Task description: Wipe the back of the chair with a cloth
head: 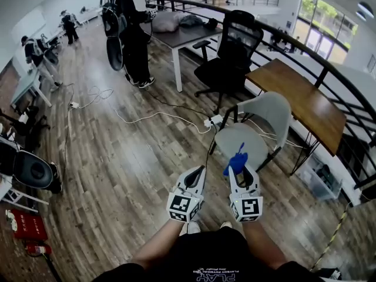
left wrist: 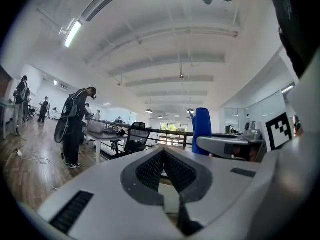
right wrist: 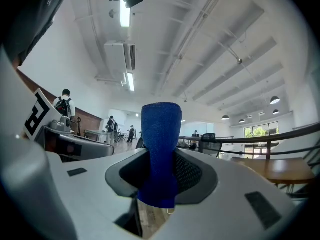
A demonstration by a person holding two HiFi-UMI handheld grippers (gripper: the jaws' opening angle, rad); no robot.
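A grey chair (head: 271, 114) stands just ahead of me, its seat (head: 236, 141) toward me and its back beside a wooden table. My right gripper (head: 238, 169) is shut on a blue cloth (head: 237, 161), which sticks up from its jaws short of the seat's near edge. In the right gripper view the cloth (right wrist: 160, 149) stands upright between the shut jaws of that gripper (right wrist: 161, 181). My left gripper (head: 196, 174) hangs beside it to the left, shut with nothing in it; its jaws meet in the left gripper view (left wrist: 163, 156), where the cloth (left wrist: 202, 129) shows to the right.
A wooden table (head: 301, 102) and a curved black railing (head: 329, 69) lie right of the chair. A black office chair (head: 232, 51) and a grey desk (head: 183, 37) stand farther off. A person (head: 129, 34) stands by the desk. Cables (head: 153, 115) and a power strip (head: 212, 121) cross the wooden floor.
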